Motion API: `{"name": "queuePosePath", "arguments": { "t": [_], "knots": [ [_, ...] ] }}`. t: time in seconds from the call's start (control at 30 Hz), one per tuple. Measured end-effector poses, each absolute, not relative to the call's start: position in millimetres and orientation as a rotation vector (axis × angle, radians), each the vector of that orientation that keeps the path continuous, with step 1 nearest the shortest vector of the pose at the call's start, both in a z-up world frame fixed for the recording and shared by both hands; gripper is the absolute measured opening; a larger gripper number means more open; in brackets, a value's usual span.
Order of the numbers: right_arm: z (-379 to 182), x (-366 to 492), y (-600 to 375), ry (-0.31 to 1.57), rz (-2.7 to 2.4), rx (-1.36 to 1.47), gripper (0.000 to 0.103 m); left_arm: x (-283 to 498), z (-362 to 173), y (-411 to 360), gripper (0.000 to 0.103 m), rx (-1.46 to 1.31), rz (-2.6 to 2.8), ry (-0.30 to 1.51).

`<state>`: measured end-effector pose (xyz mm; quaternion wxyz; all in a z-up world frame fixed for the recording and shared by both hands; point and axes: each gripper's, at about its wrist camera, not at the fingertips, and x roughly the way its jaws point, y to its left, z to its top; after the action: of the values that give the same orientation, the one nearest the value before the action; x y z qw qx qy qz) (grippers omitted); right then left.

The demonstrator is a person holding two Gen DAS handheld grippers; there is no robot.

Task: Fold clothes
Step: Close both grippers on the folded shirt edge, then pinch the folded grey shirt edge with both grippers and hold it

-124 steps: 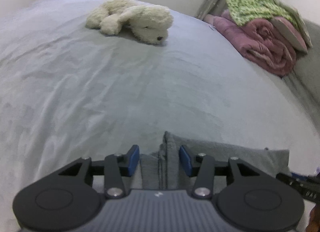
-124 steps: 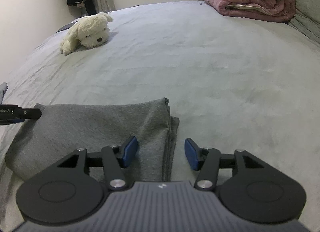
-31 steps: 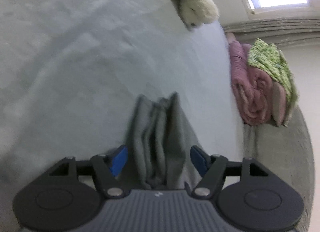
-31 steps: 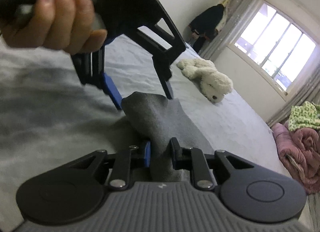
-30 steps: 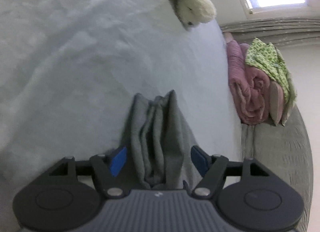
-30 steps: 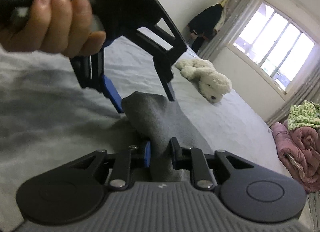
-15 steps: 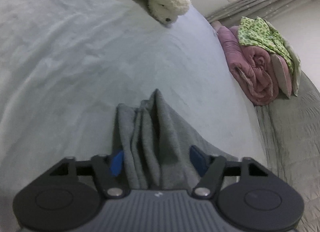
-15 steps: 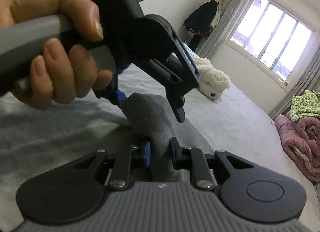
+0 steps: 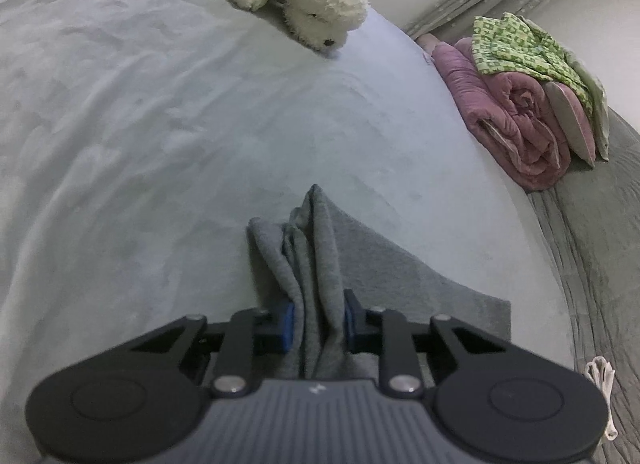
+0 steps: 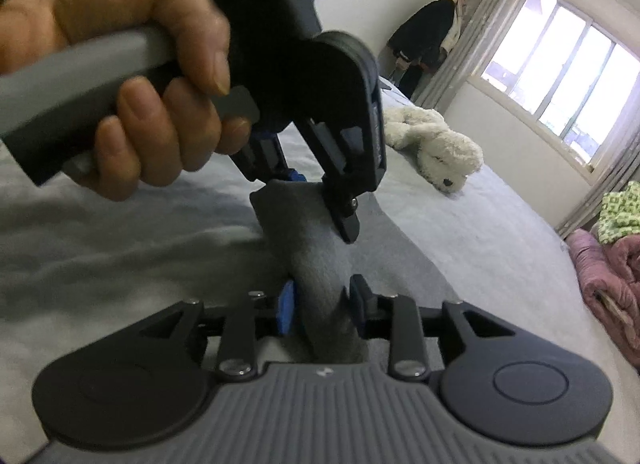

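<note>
Grey folded garment (image 9: 316, 264) is bunched and lifted off the bed (image 9: 140, 124), gripped at both ends: left gripper (image 9: 316, 322) jaws clamped on it, right gripper (image 10: 320, 304) jaws likewise clamped on it.

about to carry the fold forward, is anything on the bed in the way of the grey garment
Nothing visible blocks it. Both the left gripper and right gripper are shut on the grey garment. The bed ahead is bare; the plush dog lies far beyond.
</note>
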<state>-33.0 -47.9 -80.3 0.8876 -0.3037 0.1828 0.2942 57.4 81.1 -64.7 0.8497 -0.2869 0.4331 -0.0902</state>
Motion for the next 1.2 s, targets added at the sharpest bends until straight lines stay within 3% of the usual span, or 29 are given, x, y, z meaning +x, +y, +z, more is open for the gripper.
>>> {"name": "queuePosePath", "arguments": {
  "t": [0.1,0.17,0.27,0.63,0.87,1.0,1.13,1.2],
  "knots": [
    [-77,-37,-55,0.394,0.622,-0.601,0.032,57,-67,83,0.026,-0.617,-0.194,0.917],
    [-77,-39,-60,0.396,0.616,-0.594,0.039,58,-70,84,0.034,-0.641,-0.189,0.934],
    [-81,-46,-58,0.382,0.610,-0.628,0.039,61,-75,85,0.041,-0.678,-0.190,0.957],
    [-89,-73,-44,0.334,0.619,-0.711,0.043,65,-82,95,0.042,-0.752,-0.232,0.981],
    [-56,-58,-94,0.442,0.556,-0.442,0.051,65,-76,87,0.019,-0.676,-0.244,0.955],
    [-32,-36,-146,0.565,0.516,-0.161,0.052,65,-74,85,0.018,-0.650,-0.246,0.944],
    [-45,-2,-202,0.784,0.508,0.170,0.053,67,-74,82,0.018,-0.626,-0.237,0.940],
    [-51,0,-218,0.802,0.467,0.235,0.052,67,-74,82,0.018,-0.613,-0.235,0.940]
  ]
}}
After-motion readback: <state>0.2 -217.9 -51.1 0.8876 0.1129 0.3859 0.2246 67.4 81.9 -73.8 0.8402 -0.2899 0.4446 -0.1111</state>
